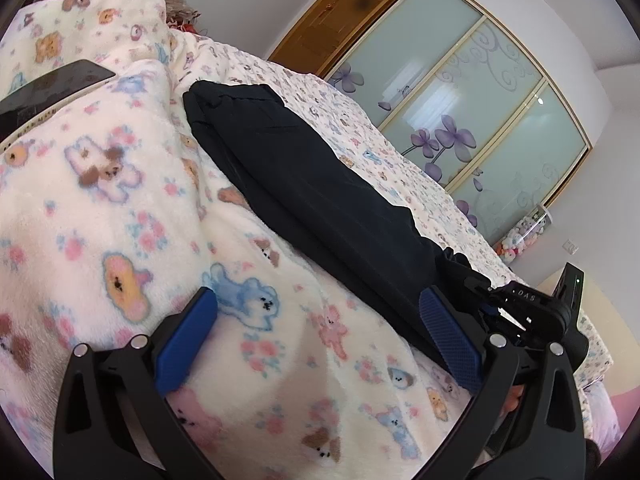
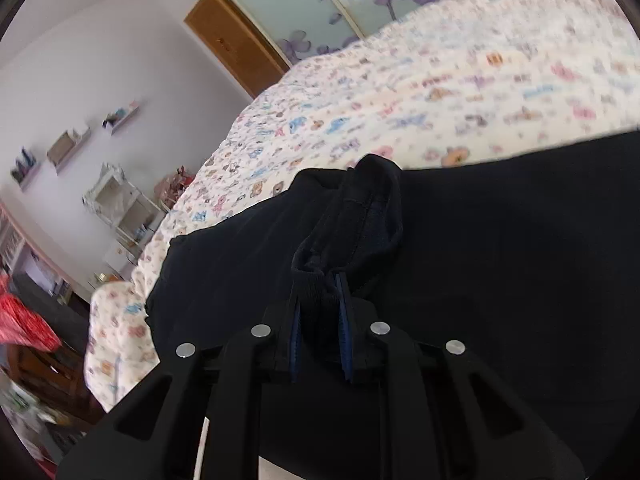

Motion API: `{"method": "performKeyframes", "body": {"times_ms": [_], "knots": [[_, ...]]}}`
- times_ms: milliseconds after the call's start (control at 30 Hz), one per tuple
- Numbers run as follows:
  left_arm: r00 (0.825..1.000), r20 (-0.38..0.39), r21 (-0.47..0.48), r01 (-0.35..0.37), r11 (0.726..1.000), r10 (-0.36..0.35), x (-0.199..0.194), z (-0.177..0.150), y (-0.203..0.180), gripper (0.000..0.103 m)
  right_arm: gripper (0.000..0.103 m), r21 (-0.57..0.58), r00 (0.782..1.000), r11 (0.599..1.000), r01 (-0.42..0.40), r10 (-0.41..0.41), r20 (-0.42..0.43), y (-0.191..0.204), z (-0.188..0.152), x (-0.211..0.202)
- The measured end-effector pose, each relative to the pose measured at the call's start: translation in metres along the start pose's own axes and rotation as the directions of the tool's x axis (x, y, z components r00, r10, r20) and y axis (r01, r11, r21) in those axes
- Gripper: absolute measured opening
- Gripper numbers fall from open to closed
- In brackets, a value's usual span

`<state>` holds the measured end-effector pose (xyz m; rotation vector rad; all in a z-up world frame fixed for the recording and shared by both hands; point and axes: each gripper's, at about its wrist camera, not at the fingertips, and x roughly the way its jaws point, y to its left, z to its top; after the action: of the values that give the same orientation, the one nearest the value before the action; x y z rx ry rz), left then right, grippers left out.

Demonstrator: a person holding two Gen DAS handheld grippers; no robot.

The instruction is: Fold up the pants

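- Pants (image 1: 304, 184) lie long and narrow on the bed (image 1: 360, 128), legs stacked one on the other, waist end far from me and cuff end near my right gripper (image 2: 320, 300).
- My right gripper is clamped on a bunched fistful of cuff (image 2: 352, 216); the cloth stands up between the pads in a wad, not a flat edge.
- My left gripper (image 1: 320, 336) has its jaws wide apart and holds nothing; it hangs over the fleece blanket (image 1: 120, 200), just beside the pants' near edge.
- Risk, as I judge it: the wad may hold only one leg's hem, so a lift toward the waist could peel the legs apart.
- With one end held and my left idle, the fold could swing crooked or drag the whole garment across the fleece.
- The right view is blurred, so I cannot tell how many layers I hold.
- A phone (image 1: 52, 88) sits on the blanket well to the side; a wide sweep could knock it.
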<state>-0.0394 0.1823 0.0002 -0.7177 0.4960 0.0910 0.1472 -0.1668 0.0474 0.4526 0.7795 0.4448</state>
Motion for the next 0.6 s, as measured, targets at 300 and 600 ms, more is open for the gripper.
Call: {"method": "performKeyframes", "body": {"times_ms": [300,600], "knots": [[1.000,-0.003,0.009,-0.002,1.000,0.002,-0.001,-0.002,-0.003,0.101,0.056,-0.514,0.991,0.856,0.057,-0.111,-0.076,0.057,-0.047,-0.004],[1.000,0.000,0.018,-0.010,1.000,0.010,-0.003,-0.003,-0.004,0.101,0.048,-0.015,0.976,0.986,0.165,-0.161,0.149,-0.009,0.013,-0.024]]}}
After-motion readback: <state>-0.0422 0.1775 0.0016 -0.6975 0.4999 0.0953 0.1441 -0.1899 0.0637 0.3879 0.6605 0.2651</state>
